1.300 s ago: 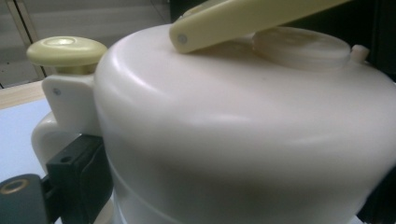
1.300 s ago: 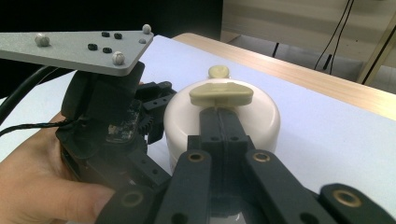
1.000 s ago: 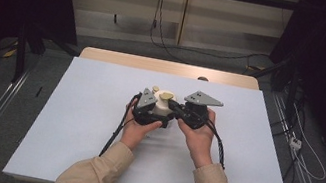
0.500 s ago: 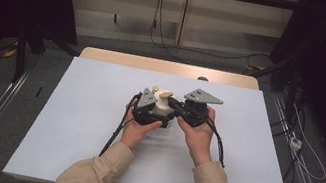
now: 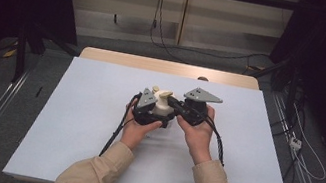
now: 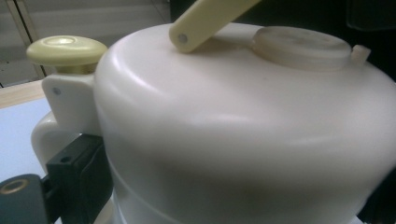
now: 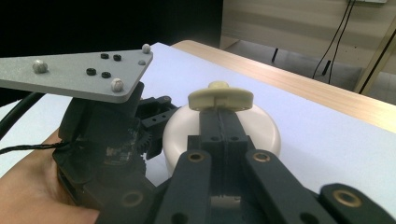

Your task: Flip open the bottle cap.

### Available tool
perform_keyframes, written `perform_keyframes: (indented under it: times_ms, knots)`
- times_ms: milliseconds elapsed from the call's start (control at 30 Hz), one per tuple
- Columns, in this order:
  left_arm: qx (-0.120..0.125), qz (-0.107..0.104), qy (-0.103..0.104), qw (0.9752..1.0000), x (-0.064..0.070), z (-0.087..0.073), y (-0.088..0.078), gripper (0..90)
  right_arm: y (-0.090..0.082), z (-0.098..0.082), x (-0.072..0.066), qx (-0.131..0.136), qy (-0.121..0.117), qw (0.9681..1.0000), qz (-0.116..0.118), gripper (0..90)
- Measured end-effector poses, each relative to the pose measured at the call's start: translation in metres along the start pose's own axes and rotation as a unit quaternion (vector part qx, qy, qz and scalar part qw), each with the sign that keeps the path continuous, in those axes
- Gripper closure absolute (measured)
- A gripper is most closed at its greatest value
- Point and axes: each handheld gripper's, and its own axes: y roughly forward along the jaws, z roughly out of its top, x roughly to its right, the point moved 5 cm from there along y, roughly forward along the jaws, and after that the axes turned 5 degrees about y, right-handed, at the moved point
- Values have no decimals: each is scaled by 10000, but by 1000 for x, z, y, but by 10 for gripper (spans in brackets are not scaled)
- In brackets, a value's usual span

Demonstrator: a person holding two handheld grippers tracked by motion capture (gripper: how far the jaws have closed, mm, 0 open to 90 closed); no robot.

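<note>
A cream-white round pot (image 5: 164, 107) stands mid-table between both hands. Close up, the pot (image 6: 243, 116) has a side handle topped by a pale yellow knob (image 6: 65, 49), a yellow lever (image 6: 205, 18) pinned on its dome, and a round cap (image 6: 301, 46). My left gripper (image 6: 229, 200) is shut around the body, one black jaw at the handle side. My right gripper (image 7: 219, 116) comes from the other side, jaws pressed together on a pale yellow disc-shaped handle (image 7: 220, 98) on top of the pot (image 7: 266, 130). Left gripper (image 5: 153, 112) and right gripper (image 5: 172, 104) nearly touch.
The pot stands on a white sheet (image 5: 69, 120) over a wooden table whose far edge (image 5: 155, 65) shows. A small dark object (image 5: 202, 78) lies at that far edge. Cables (image 5: 118, 129) trail from the grippers toward me. Metal rails and floor wires run along both sides.
</note>
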Motion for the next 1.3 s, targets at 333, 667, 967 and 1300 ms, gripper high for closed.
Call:
perform_keyframes:
  times_ms: [333, 667, 967, 1300]
  knots:
    - [7, 6, -18, 10000, 0, 0, 0, 58, 1, 3, -1, 33, 10, 10000, 23, 900]
    - [2, 10, -19, 10000, 0, 0, 0, 58, 4, 4, -1, 53, 31, 10000, 23, 900]
    - [4, 15, -24, 10000, 0, 0, 0, 58, 6, 4, -1, 52, 10, 10000, 7, 900]
    - [7, 18, -31, 10000, 0, 0, 0, 57, 7, 7, -1, 70, 4, 10000, 2, 900]
